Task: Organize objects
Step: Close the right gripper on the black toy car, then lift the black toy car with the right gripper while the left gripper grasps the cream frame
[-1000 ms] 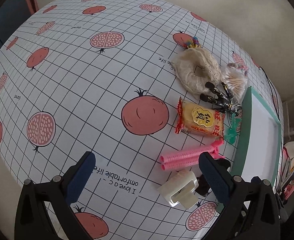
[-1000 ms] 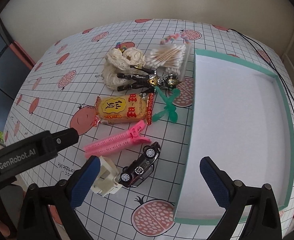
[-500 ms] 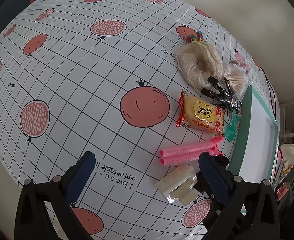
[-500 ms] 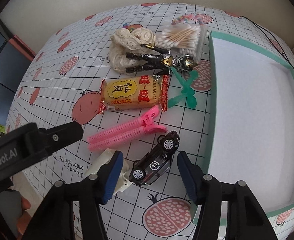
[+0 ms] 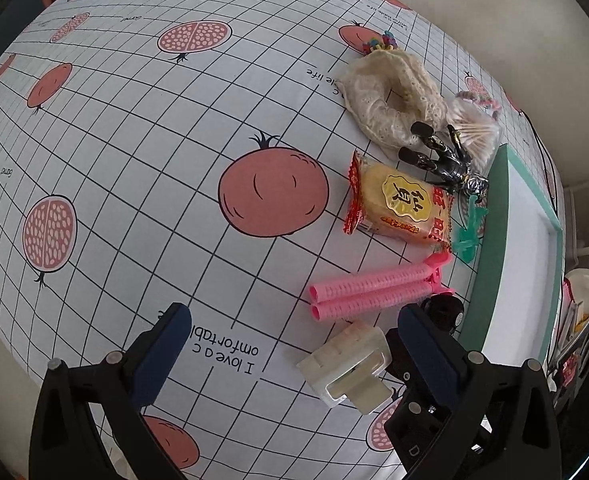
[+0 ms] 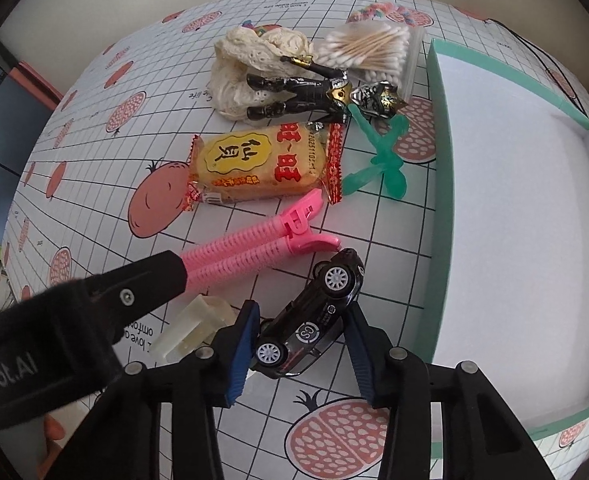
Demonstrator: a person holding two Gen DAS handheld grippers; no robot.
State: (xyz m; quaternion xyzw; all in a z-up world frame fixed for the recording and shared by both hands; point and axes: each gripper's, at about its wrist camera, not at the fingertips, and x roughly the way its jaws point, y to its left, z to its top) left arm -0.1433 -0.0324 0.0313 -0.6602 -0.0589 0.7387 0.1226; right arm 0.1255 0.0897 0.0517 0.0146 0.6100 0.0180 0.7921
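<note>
**Item: black toy car, in the grip**

Toy car (image 6: 312, 314) lies on its side on the worktop (image 5: 134, 140), just left of the teal-rimmed tray (image 6: 440, 200). Right gripper (image 6: 300, 354) jaws narrowed around its rear, touching or nearly so, likely for transfer into the tray. Left gripper (image 5: 294, 356) jaws wide open, empty, above the white clip (image 5: 348, 366), probably waiting.

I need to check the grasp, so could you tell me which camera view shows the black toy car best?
The right wrist view: the black toy car lies on its side, wheels and door lettering visible, between the right gripper fingers. In the left wrist view only a dark sliver shows behind the left gripper finger.
</note>
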